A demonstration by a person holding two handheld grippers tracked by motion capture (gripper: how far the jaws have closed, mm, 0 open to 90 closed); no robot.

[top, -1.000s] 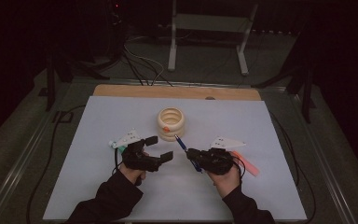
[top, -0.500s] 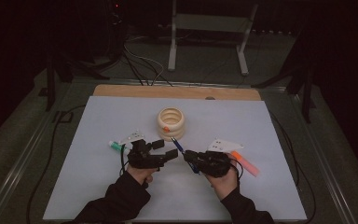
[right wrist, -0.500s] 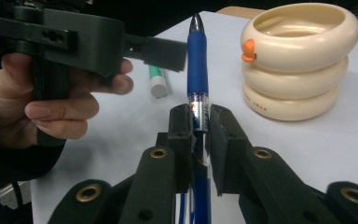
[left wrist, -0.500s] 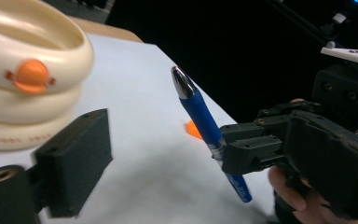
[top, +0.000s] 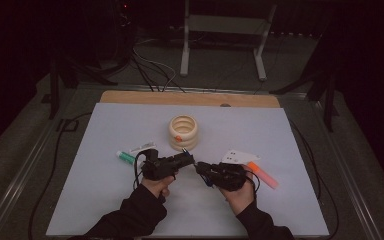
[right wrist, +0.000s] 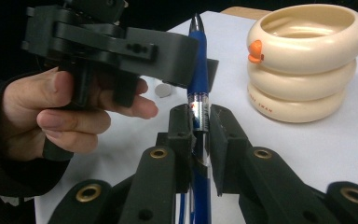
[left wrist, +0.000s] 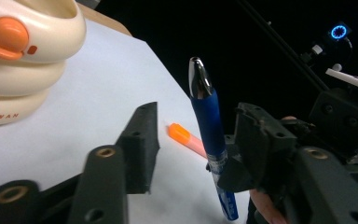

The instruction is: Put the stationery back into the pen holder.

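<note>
The right tongs (right wrist: 200, 123) pinch a blue plastic pen (right wrist: 198, 60) by its clear barrel, steadying it. The left tongs (left wrist: 193, 140) have just been closing around its blue grip, pads not yet touching, probably to pull it apart.

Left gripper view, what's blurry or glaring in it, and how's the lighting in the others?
Left gripper view: near jaws soft, glare on the pen tip, black background. Right gripper view: pen sharp, evenly lit holder, near jaws slightly soft. High view: dim, dark surroundings, white mat brightest.
</note>
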